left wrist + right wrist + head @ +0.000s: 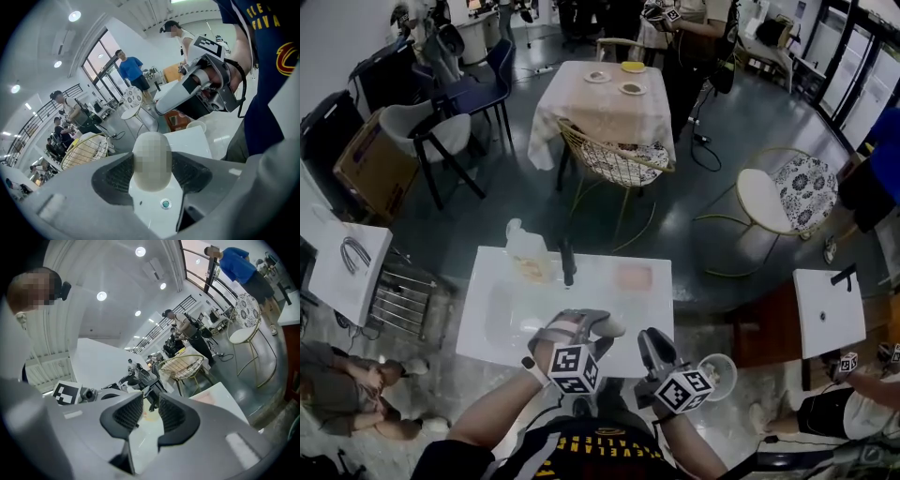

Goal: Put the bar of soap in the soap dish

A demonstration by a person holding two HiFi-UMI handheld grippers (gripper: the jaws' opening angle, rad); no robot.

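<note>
An oval white bar of soap (614, 328) (151, 161) is clamped between the pads of my left gripper (602, 326) (151, 174), which hovers over the front part of the white sink counter (647, 323). A flat pink soap dish (634, 277) (207, 397) lies on the counter's far right, beyond the soap. My right gripper (652, 342) (146, 412) is at the counter's front edge, right of the left one, with a gap between its jaws and nothing in it.
A dark faucet (567, 262) and a pale dispenser bottle (525, 248) stand at the back of the sink, whose basin (508, 317) has a drain (165, 203). A white cup (718, 375) sits at the right. Chairs, tables and people lie beyond.
</note>
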